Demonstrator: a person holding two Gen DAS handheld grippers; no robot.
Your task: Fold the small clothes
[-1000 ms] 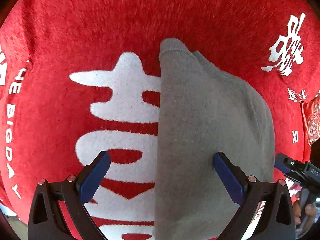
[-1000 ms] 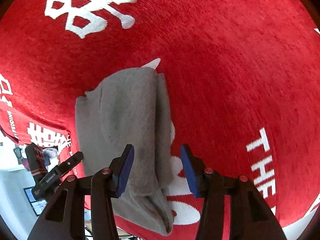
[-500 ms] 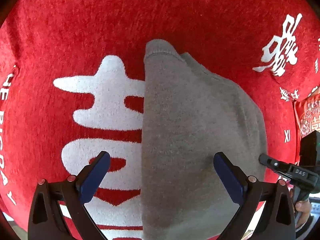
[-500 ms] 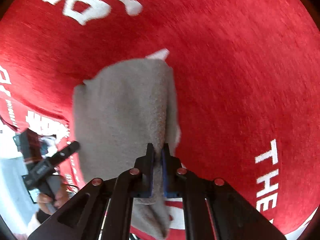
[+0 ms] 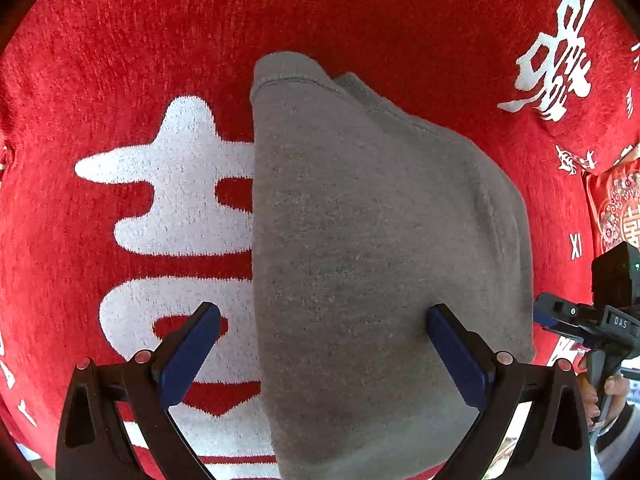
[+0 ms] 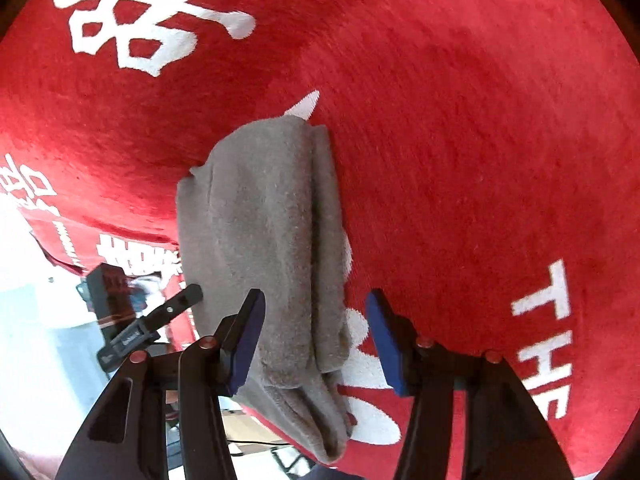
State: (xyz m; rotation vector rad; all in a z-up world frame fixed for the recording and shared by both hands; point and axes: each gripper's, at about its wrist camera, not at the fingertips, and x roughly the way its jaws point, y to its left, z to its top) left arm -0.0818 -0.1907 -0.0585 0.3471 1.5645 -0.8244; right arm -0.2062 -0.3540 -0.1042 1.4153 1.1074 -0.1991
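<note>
A grey folded garment [image 5: 372, 248] lies flat on the red cloth [image 5: 360, 12], over a large white character. My left gripper [image 5: 320, 330] hangs just above its near part, open wide, with the garment's straight left edge between the fingers and nothing gripped. In the right wrist view the same garment [image 6: 260, 232] shows its stacked folded edges on the right side. My right gripper [image 6: 316, 320] straddles that edge with its jaws opening and the pads clear of the fabric. Each gripper shows in the other's view: right gripper [image 5: 576, 320], left gripper [image 6: 160, 316].
The red cloth [image 6: 480, 120] with white characters and letters covers the whole surface. Its edge drops off at the lower left of the right wrist view, with pale floor [image 6: 36, 340] beyond. A red patterned item [image 5: 620, 208] lies at the far right. A hand [image 5: 608, 392] holds the right gripper's handle.
The right gripper closed on the garment's folded edge half a second ago and has opened again. The left gripper stayed open and drifted right and lower over the garment.
</note>
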